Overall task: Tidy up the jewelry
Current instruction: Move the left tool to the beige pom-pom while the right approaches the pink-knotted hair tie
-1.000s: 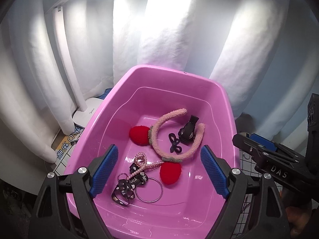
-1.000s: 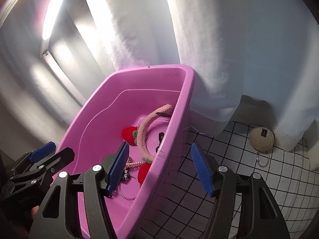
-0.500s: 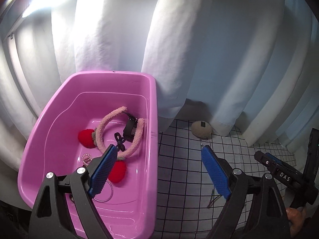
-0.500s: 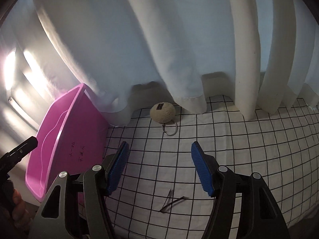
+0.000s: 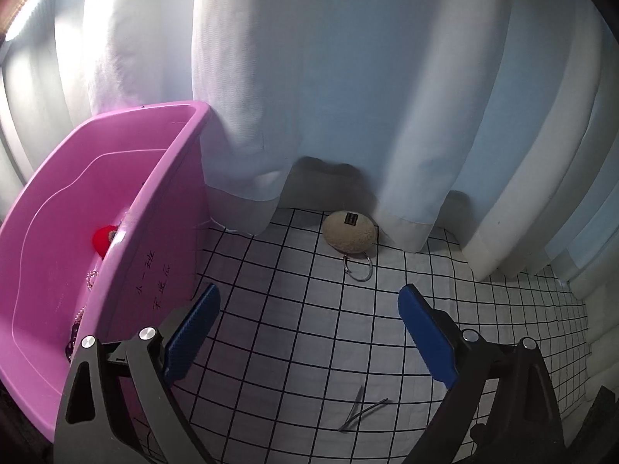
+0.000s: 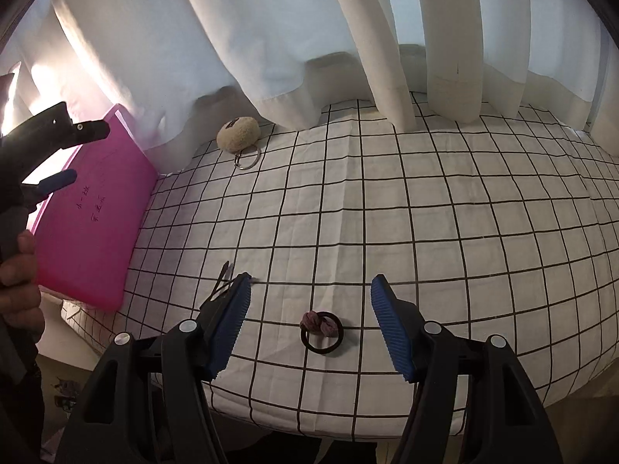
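Note:
My left gripper (image 5: 307, 294) hovers over the checked cloth just right of the pink tub (image 5: 166, 178). Its jaws are opening and nothing is between them. A red pompom (image 5: 103, 240) and a pearl chain (image 5: 92, 280) show inside the tub. A beige fuzzy keychain (image 5: 350, 232) with a metal ring lies by the curtain, and black hairpins (image 5: 363, 411) lie nearer to me. My right gripper (image 6: 312, 282) is open above a black hair tie (image 6: 322, 326) with a mauve knot. The tie lies on the cloth, untouched, in line with the gap between its fingers. The hairpins (image 6: 222, 282) sit by its left finger.
White curtains (image 6: 271, 38) hang along the back of the checked cloth (image 6: 425, 212). The cloth's front edge drops off near the bottom of the right wrist view. A hand (image 6: 19, 270) holds the left gripper beside the tub (image 6: 96, 208). The keychain (image 6: 238, 134) lies at the far left.
Both views have swung right, from the tub's inside to the checked cloth. The hair tie has come into the right wrist view. The left jaws stand a little wider.

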Demonstrator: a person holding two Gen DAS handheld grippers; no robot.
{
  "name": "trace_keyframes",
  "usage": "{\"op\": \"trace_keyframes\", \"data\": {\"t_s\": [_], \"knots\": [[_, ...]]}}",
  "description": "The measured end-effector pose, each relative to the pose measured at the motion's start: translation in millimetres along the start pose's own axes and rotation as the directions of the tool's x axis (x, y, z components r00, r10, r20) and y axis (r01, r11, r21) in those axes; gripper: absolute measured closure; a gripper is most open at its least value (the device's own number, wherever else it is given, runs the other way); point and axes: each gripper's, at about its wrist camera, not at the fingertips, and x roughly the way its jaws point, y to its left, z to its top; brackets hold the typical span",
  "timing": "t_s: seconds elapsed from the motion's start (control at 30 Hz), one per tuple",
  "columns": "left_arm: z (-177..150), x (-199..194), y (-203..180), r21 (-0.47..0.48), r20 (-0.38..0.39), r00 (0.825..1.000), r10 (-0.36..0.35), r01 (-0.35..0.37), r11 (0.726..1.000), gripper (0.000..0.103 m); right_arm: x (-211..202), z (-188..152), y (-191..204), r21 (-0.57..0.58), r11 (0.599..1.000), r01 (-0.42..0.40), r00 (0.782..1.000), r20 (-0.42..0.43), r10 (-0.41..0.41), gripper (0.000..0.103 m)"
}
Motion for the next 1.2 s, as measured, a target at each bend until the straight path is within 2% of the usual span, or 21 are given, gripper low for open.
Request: {"op": "trace_keyframes", "data": {"t_s": [0.13,0.37,0.57,0.67,1.0,1.2], "knots": [[-1.8,33.8,-14.5,0.030,-0.006,1.000,0.023,-0.023,0.999,0.010,17.5,-19.9,-7.6,0.019,1.000,0.014,1.000,-0.016,-0.014,0.041],[0.4,95.0,-29.8,0.121,-0.022,0.999,0.036,-0.033,0.992,0.010,33.5,-42.8,-5.3,0.078,0.994,0.079,0.996,0.025,-0.081,0.041],[11.6,142.0,-32.8,0.127,-0.053,0.998,0.025,-0.018,0.992,0.010,50.5,-52.6,6.2,0.098,0.982,0.163,0.985,0.033,-0.167,0.041],[15.3,161.6,-35.0,0.128,-0.071,0.997,0.013,-0.004,0.992,0.010,56.0,-53.6,8.6,0.125,0.976,0.180,0.982,0.041,-0.186,0.041],[24.0,185.8,-31.5,0.136,-0.072,0.997,-0.007,0.017,0.991,0.010,66.5,-59.3,27.1,0.087,0.949,0.304,0.946,0.094,-0.312,0.041],[29.8,192.2,-30.1,0.145,-0.059,0.998,-0.012,0.020,0.989,0.010,70.0,-60.7,31.6,0.068,0.936,0.344,0.929,0.118,-0.350,0.041]]}}
